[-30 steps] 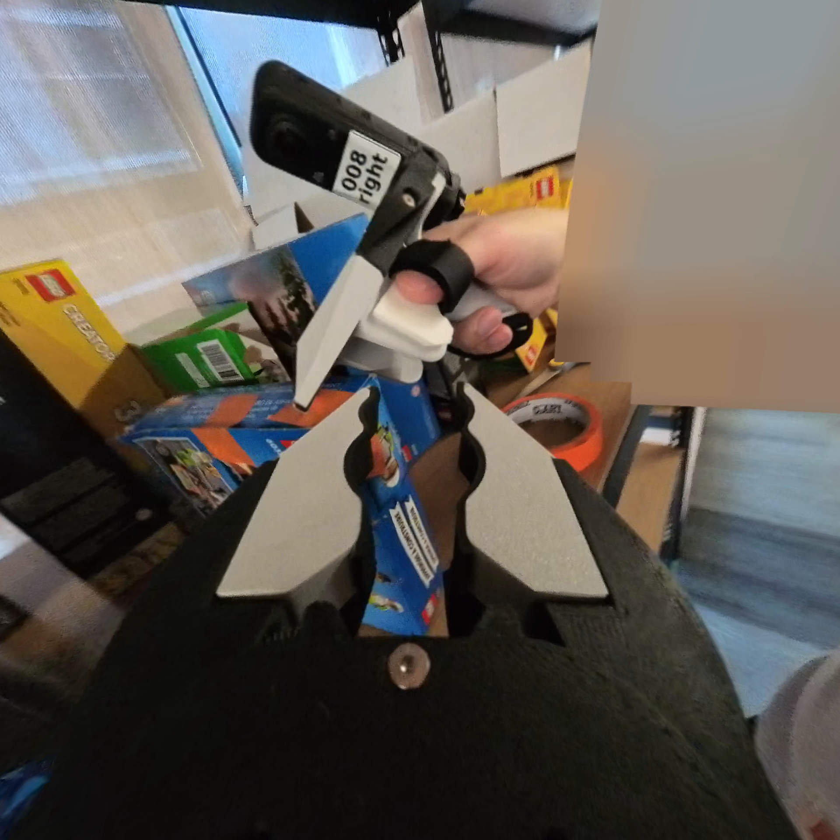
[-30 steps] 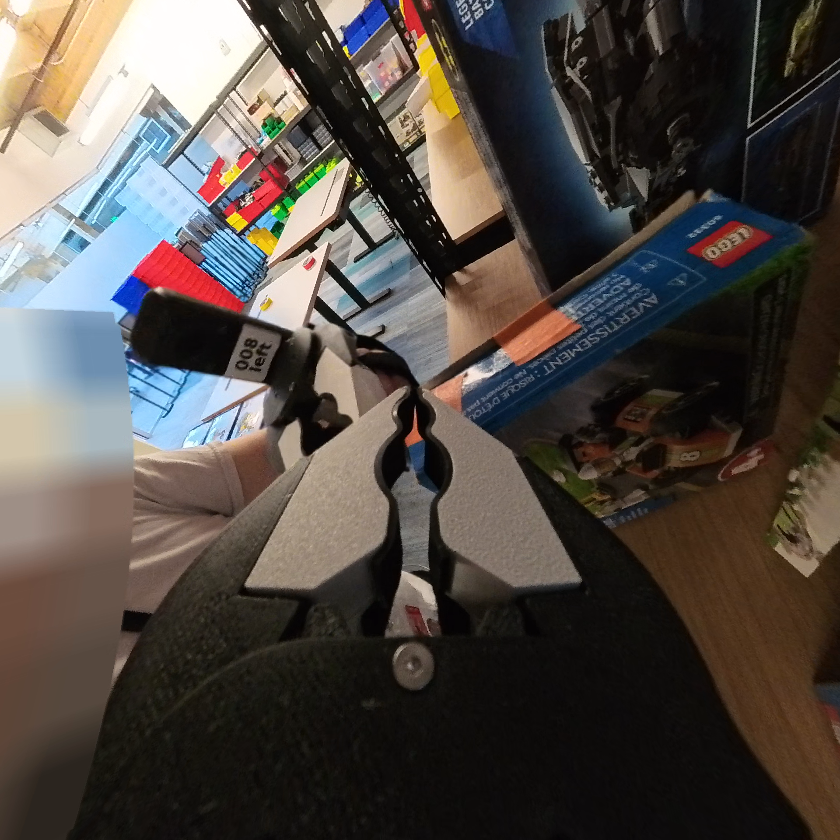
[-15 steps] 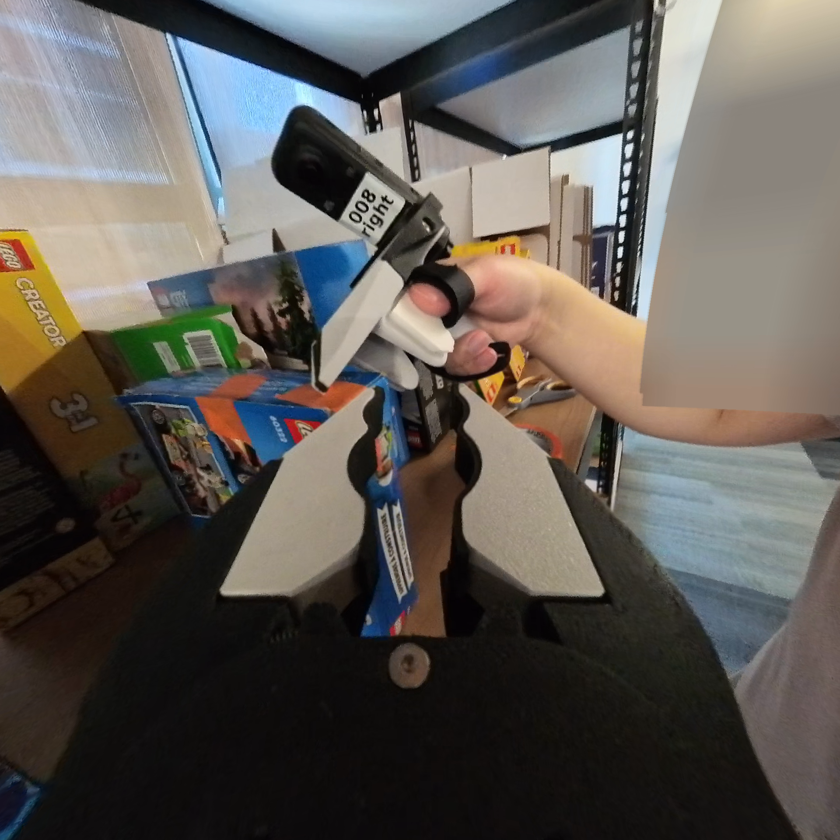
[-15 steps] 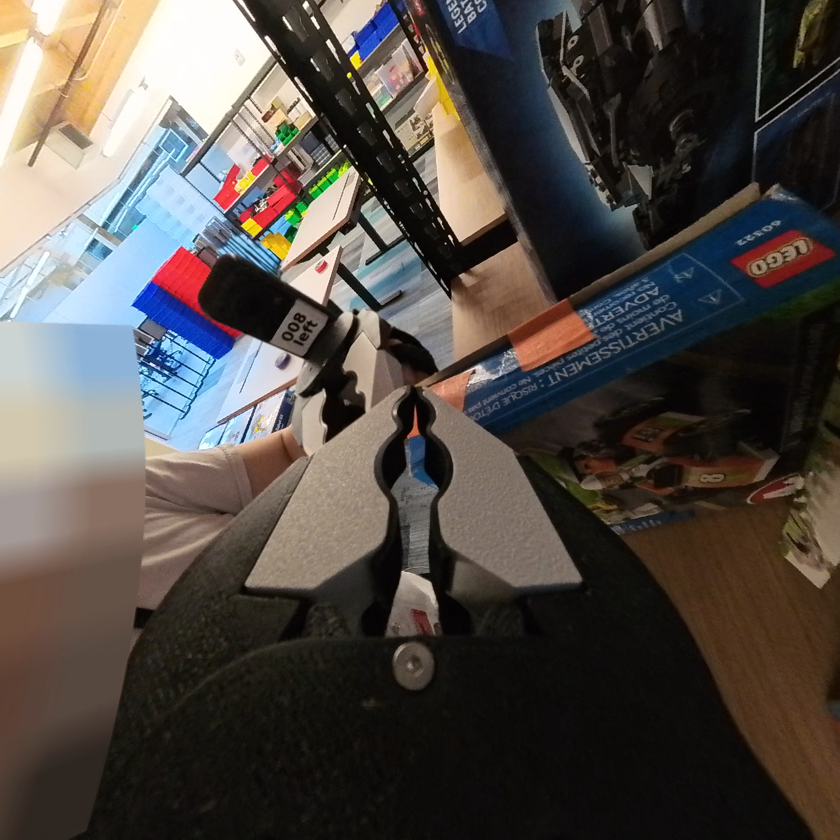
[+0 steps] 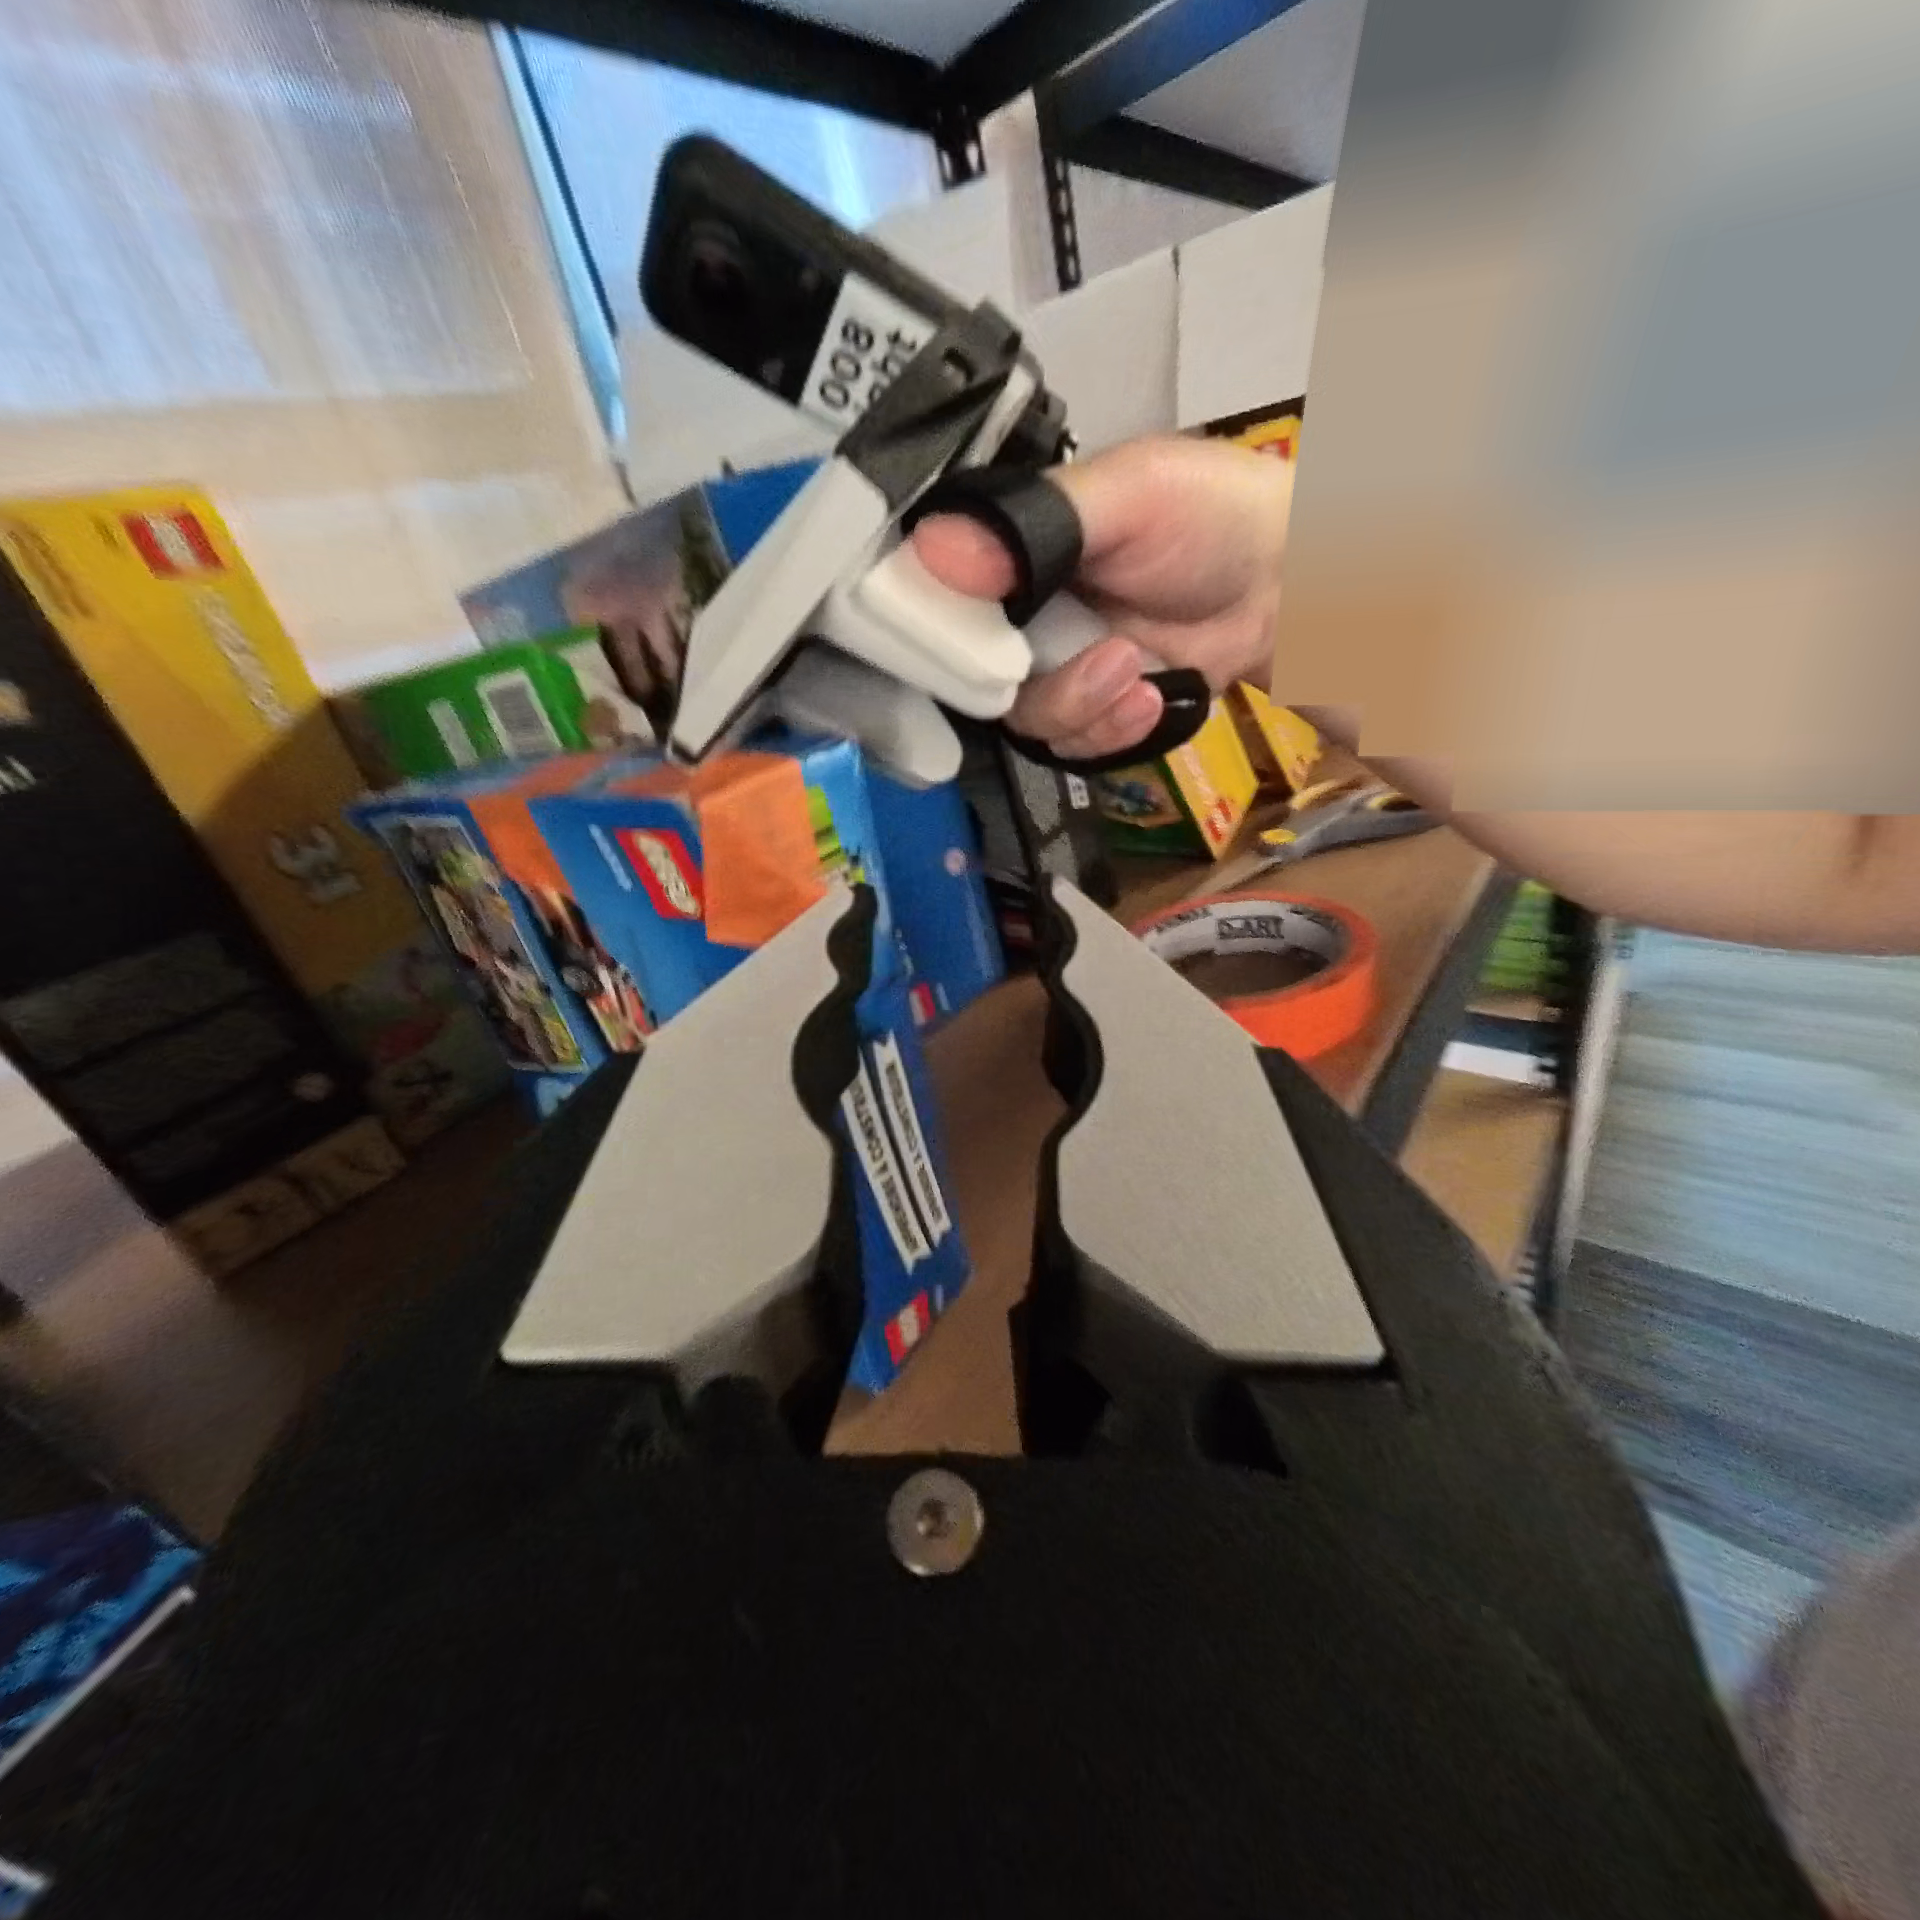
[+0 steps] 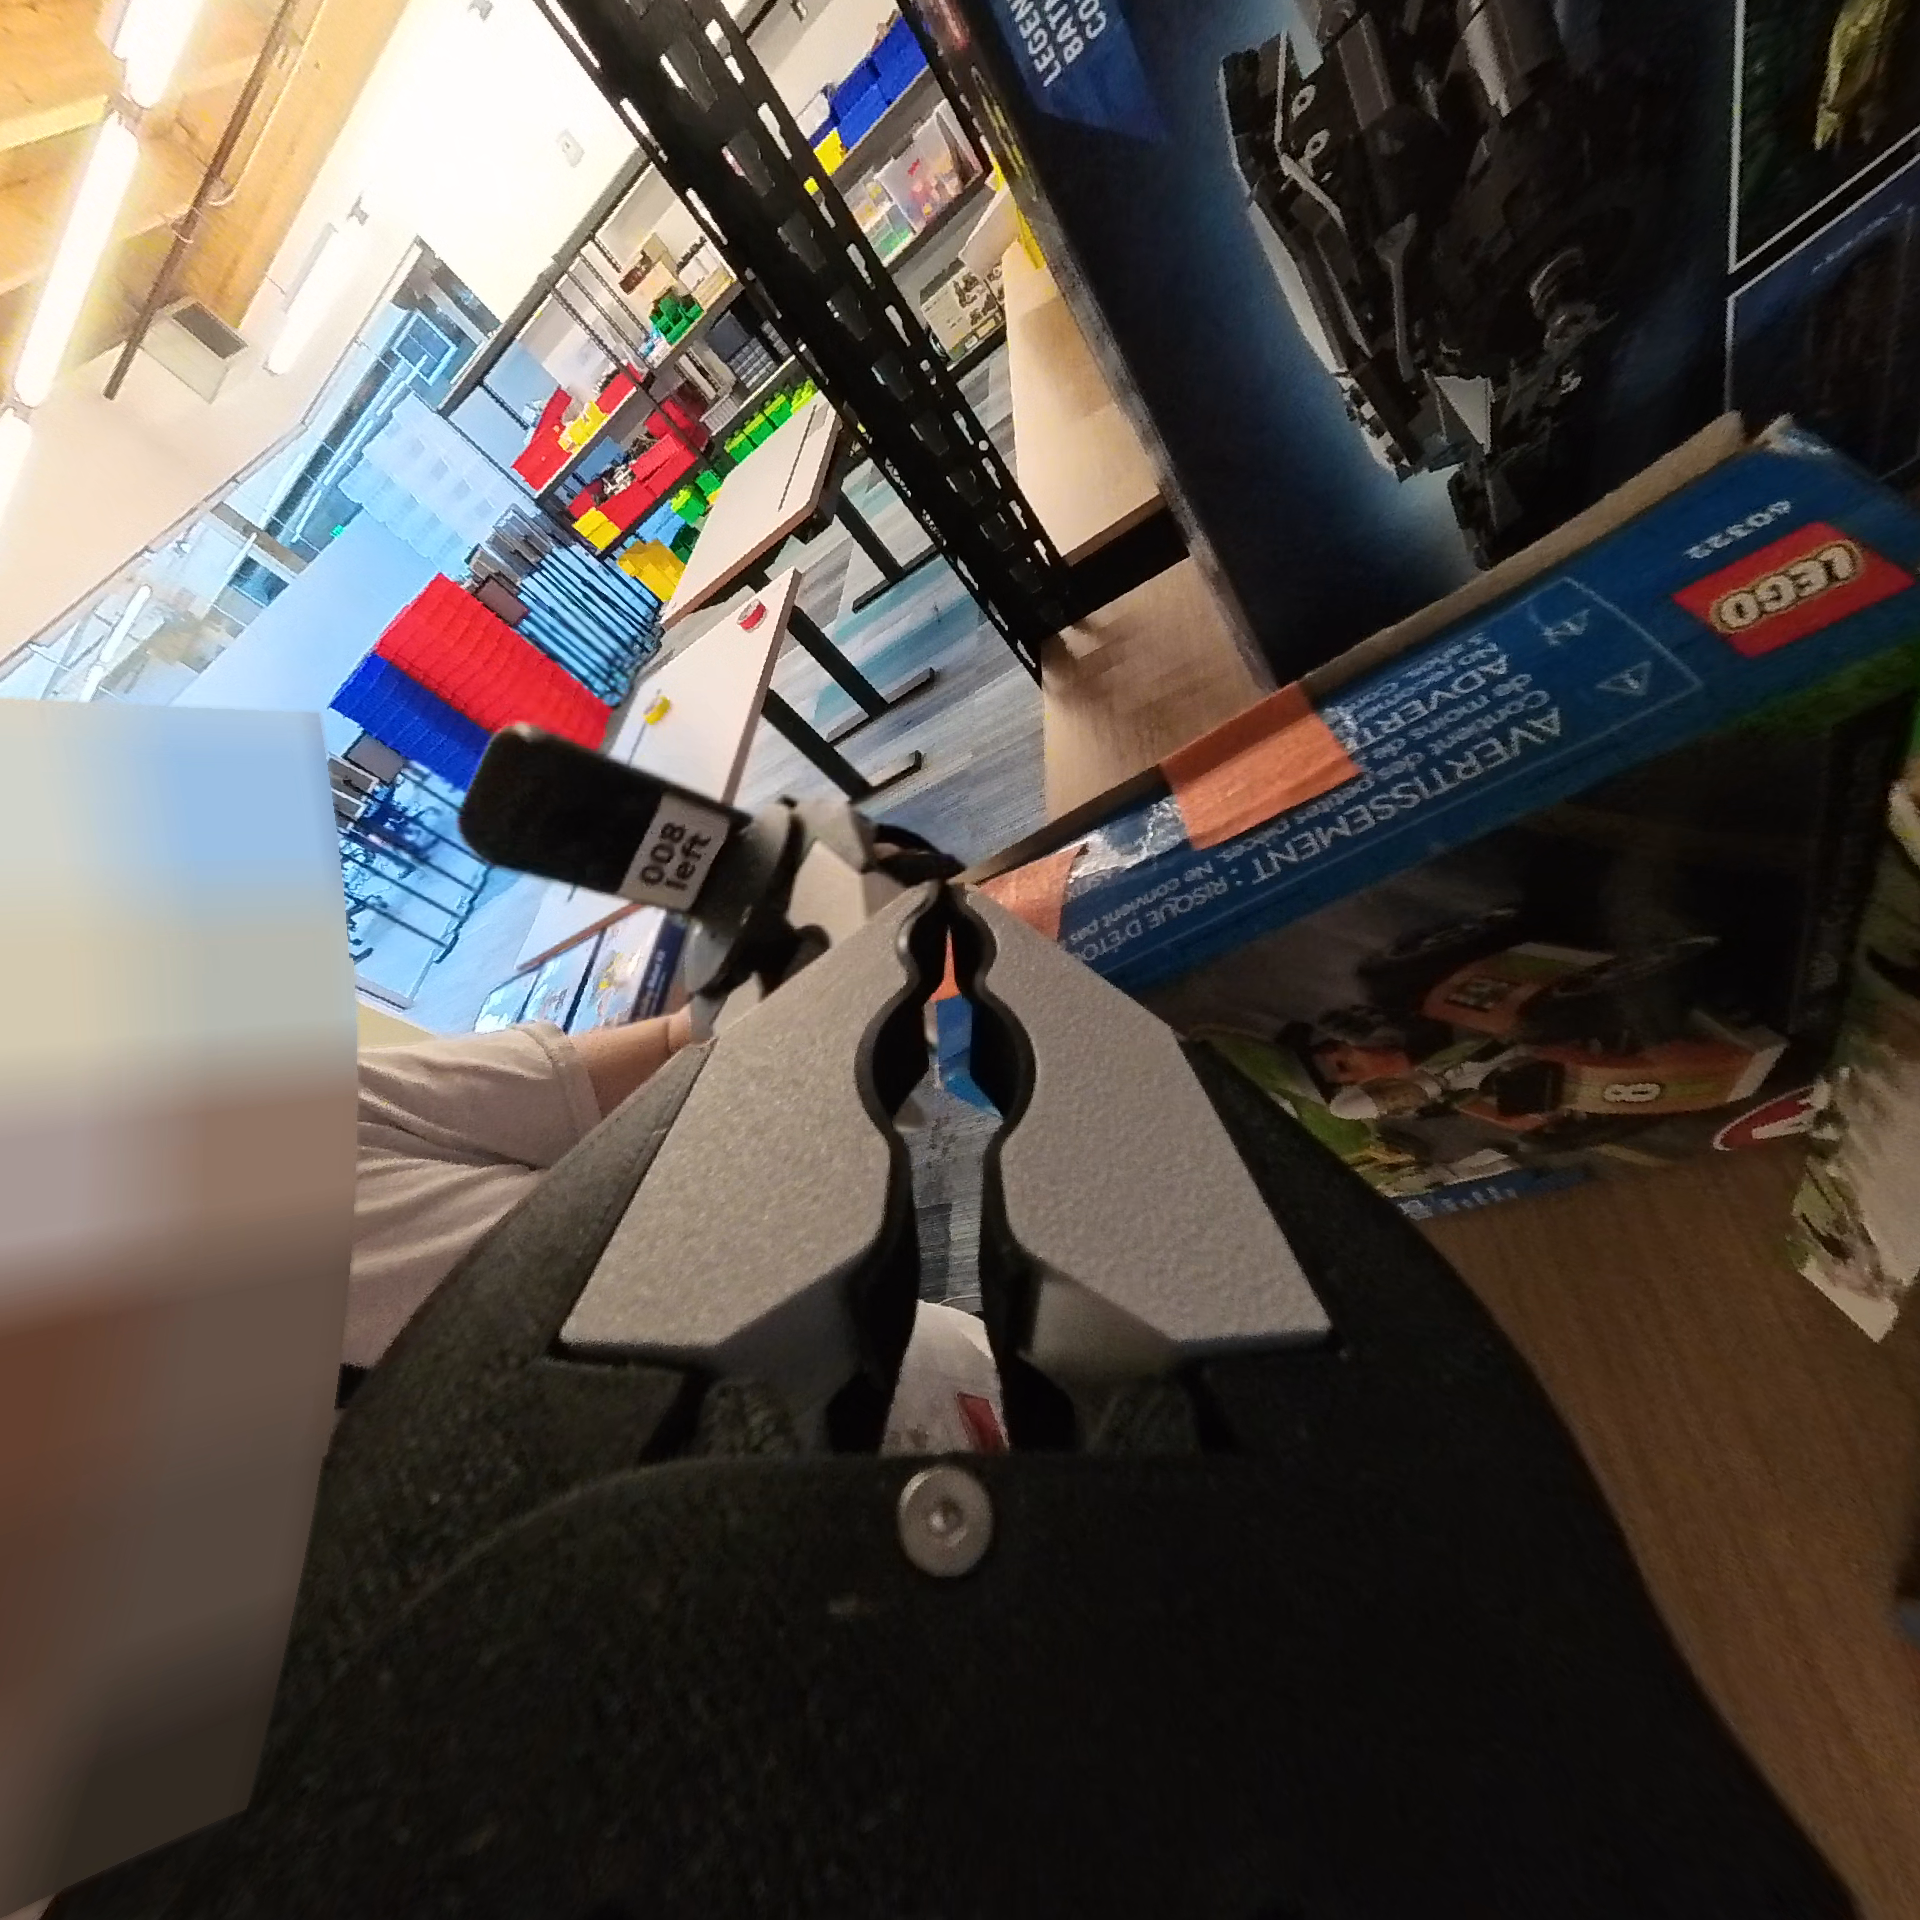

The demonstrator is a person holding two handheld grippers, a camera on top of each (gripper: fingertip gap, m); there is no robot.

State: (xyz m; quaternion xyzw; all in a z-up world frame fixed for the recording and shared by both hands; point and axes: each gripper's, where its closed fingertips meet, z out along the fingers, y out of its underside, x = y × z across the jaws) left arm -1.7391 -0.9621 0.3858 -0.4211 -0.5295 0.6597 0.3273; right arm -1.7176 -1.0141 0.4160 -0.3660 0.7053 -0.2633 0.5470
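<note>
Left gripper (image 5: 951, 914): fingers spread, nothing between them, held above the wooden surface (image 5: 1444, 904). Just ahead and slightly to its left stands a blue toy-brick box (image 5: 665, 894), patched with orange tape on its top flap. The right gripper (image 5: 717, 717) comes down onto that box's top edge; its fingers are pressed nearly together — whether they pinch the flap cannot be told. A hand (image 5: 1153, 592) holds its handle. In the right wrist view the tips (image 6: 948, 902) sit at the box's taped corner (image 6: 1257, 769). Right of the left gripper lies an orange tape roll (image 5: 1262, 966); far left, yellow and black boxes (image 5: 208, 665) — a green one behind.
</note>
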